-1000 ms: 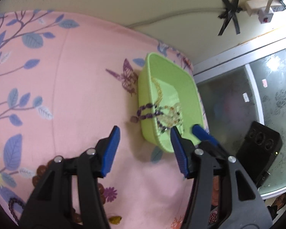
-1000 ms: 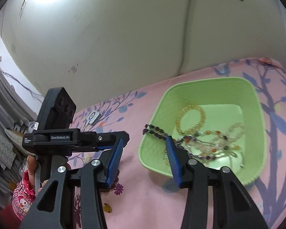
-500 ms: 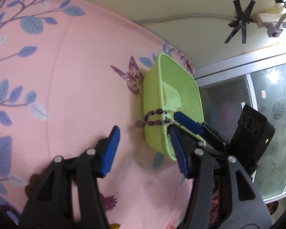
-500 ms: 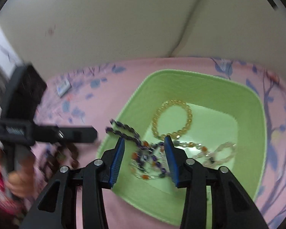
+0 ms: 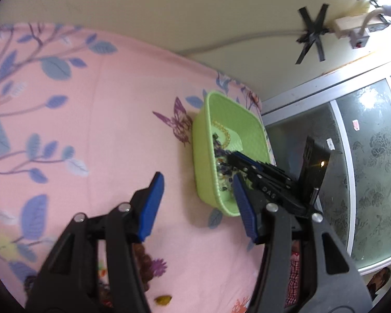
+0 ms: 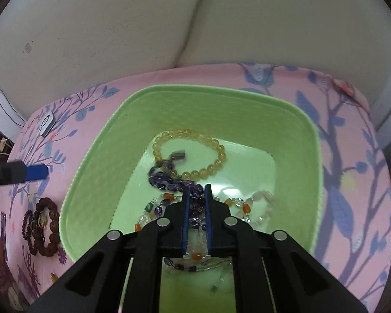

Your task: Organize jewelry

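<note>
A light green bin point(image 6: 221, 88) stands on the pink floral cloth point(image 5: 117, 130). In it lie a yellow bead bracelet point(image 6: 216, 161), a purple bead strand point(image 6: 166, 180) and clear and orange bead pieces point(image 6: 258, 200). My right gripper point(image 6: 196, 187) points down into the bin, its jaws drawn to a narrow slit with purple beads pinched in it. In the left wrist view the right gripper point(image 5: 237, 156) reaches into the bin point(image 5: 203, 156) from the right. My left gripper point(image 5: 196, 177) hovers open over the cloth just short of the bin, holding nothing.
Brown bead bracelets point(image 6: 45, 227) lie on the cloth left of the bin. A small white device point(image 6: 46, 124) sits at the cloth's far left edge. The wall rises close behind the bin. A frosted glass door point(image 5: 365, 156) stands to the right.
My right gripper dropped into the bin and shut on the purple strand. The strand's end, which hung over the bin's rim, now lies inside. The left gripper drifted slightly.
</note>
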A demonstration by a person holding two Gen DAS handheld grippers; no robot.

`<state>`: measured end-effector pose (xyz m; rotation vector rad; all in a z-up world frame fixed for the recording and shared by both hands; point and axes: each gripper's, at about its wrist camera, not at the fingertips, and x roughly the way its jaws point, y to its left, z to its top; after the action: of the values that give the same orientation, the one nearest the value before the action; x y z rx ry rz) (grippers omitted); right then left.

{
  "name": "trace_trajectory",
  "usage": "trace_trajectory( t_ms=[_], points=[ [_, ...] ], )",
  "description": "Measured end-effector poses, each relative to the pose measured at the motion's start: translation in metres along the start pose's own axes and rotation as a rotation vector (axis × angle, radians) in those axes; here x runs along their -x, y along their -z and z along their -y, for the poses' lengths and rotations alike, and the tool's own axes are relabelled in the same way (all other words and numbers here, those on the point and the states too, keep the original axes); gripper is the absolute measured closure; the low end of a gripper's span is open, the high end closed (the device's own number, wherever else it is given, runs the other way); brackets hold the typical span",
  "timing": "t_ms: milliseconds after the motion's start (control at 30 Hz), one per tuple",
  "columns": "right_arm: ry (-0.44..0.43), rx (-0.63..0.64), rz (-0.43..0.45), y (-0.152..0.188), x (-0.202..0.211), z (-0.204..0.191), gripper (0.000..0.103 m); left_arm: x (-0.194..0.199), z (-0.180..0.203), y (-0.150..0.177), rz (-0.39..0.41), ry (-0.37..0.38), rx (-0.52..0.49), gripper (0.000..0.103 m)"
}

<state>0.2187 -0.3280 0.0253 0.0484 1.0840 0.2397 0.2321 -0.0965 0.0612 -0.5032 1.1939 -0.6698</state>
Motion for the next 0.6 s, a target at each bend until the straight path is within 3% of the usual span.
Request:
trace_trajectory(
  t_ms=[167, 300, 433, 600],
  points=[
    [0.0, -0.037, 0.051, 0.008, 0.031, 0.005, 0.103, 0.045, -0.001, 0.011, 0.049, -0.025, -0.045, 0.051],
    [-0.055, -0.055, 0.104, 0.015, 0.063, 0.003, 0.103, 0.085, -0.001, 0.032, 0.096, -0.096, -0.127, 0.05],
    [-0.119, -0.046, 0.173, 0.025, 0.091, -0.023, 0.092, 0.118, -0.009, 0.059, 0.137, -0.174, -0.194, 0.05],
    [-0.233, 0.035, 0.191, 0.052, 0.105, -0.075, 0.091, 0.137, -0.023, 0.092, 0.156, -0.257, -0.245, 0.05]
  ],
)
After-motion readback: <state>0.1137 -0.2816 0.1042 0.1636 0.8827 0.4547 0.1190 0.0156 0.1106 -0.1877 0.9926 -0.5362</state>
